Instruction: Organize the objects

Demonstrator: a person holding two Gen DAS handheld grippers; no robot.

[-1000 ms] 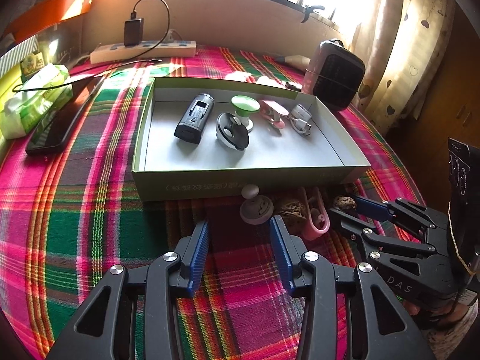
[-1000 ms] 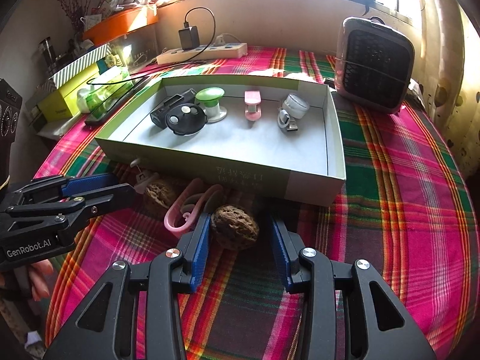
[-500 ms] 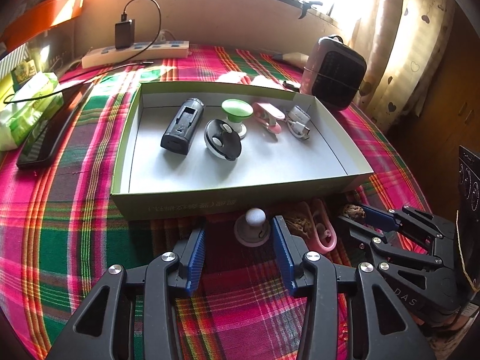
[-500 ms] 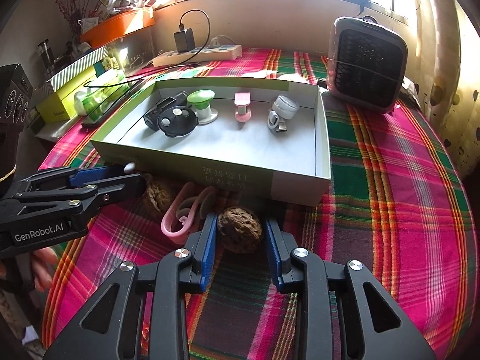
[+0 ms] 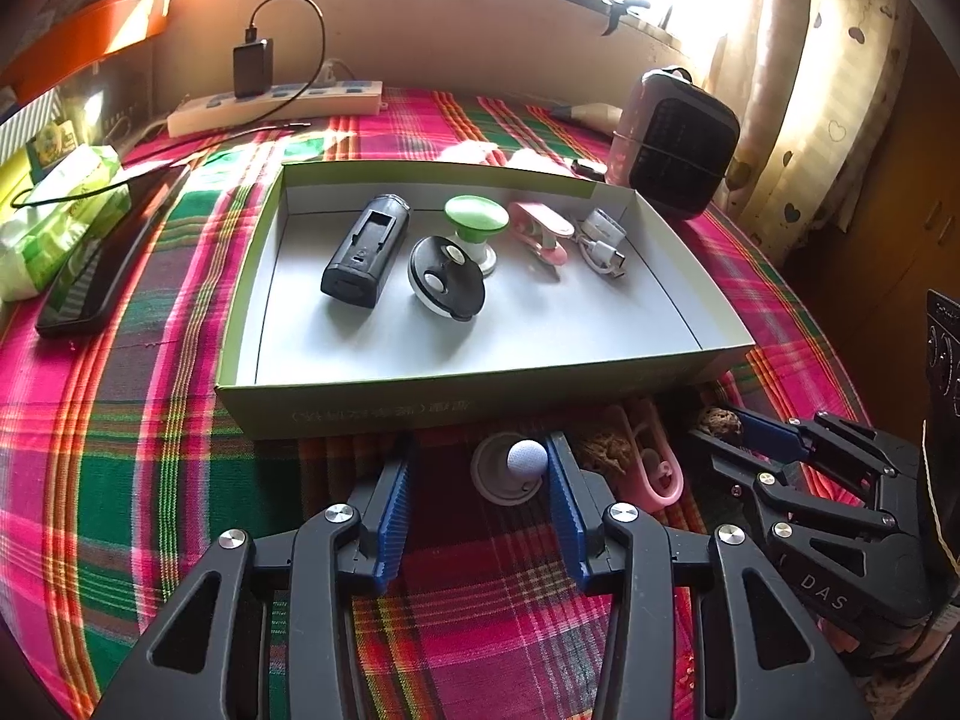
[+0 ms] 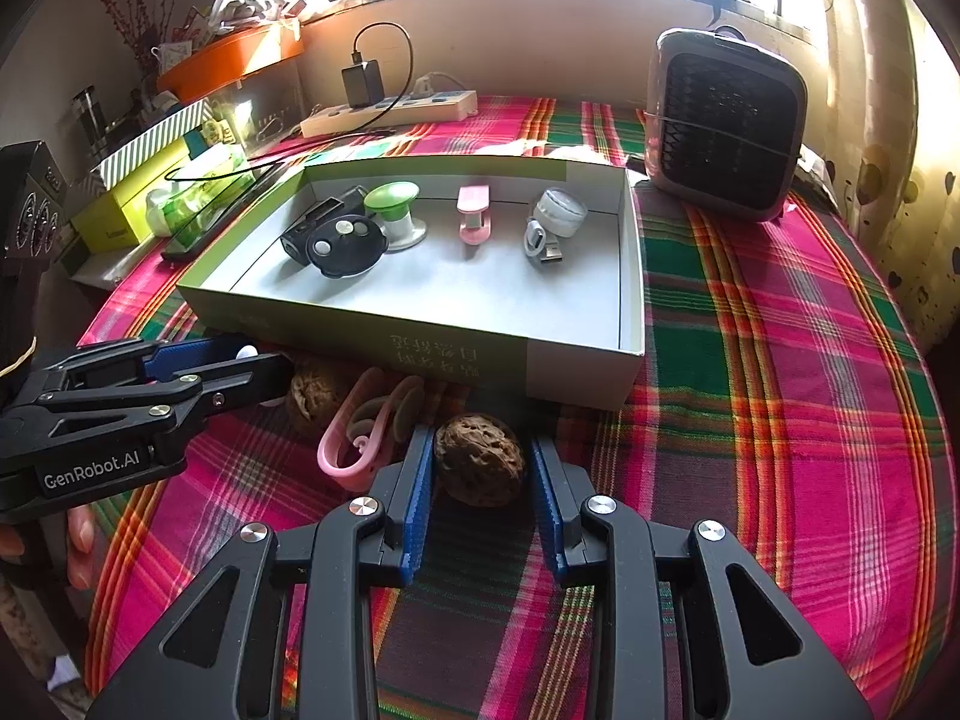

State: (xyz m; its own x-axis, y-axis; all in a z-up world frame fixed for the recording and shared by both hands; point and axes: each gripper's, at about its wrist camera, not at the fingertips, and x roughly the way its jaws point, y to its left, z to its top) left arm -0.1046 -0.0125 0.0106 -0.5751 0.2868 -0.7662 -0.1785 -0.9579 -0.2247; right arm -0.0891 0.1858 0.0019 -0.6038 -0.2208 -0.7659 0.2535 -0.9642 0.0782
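A shallow green-walled box [image 5: 384, 405] [image 6: 576, 369] holds a black device [image 5: 366, 249], a black round lid [image 5: 445, 285], a green-topped knob [image 5: 474, 222], a pink clip [image 5: 540, 231] and a white cable [image 5: 603, 243]. In front of it on the plaid cloth lie a grey knob with a white ball top [image 5: 521, 461], two walnuts [image 6: 478, 468] [image 6: 315, 393] and a pink hook [image 6: 354, 438]. My left gripper [image 5: 477, 468] is open around the grey knob, its right finger against the ball. My right gripper [image 6: 478, 474] is open with its fingers on both sides of the near walnut.
A grey-black fan heater [image 6: 726, 126] stands right of the box. A power strip with a charger [image 5: 276, 105] lies at the back. A black phone [image 5: 90, 270], a green tissue pack [image 5: 54, 222] and boxes [image 6: 138, 204] lie on the left.
Both grippers moved forward: the left one has come around the grey knob, the right one around the near walnut, and the right fingers have narrowed somewhat.
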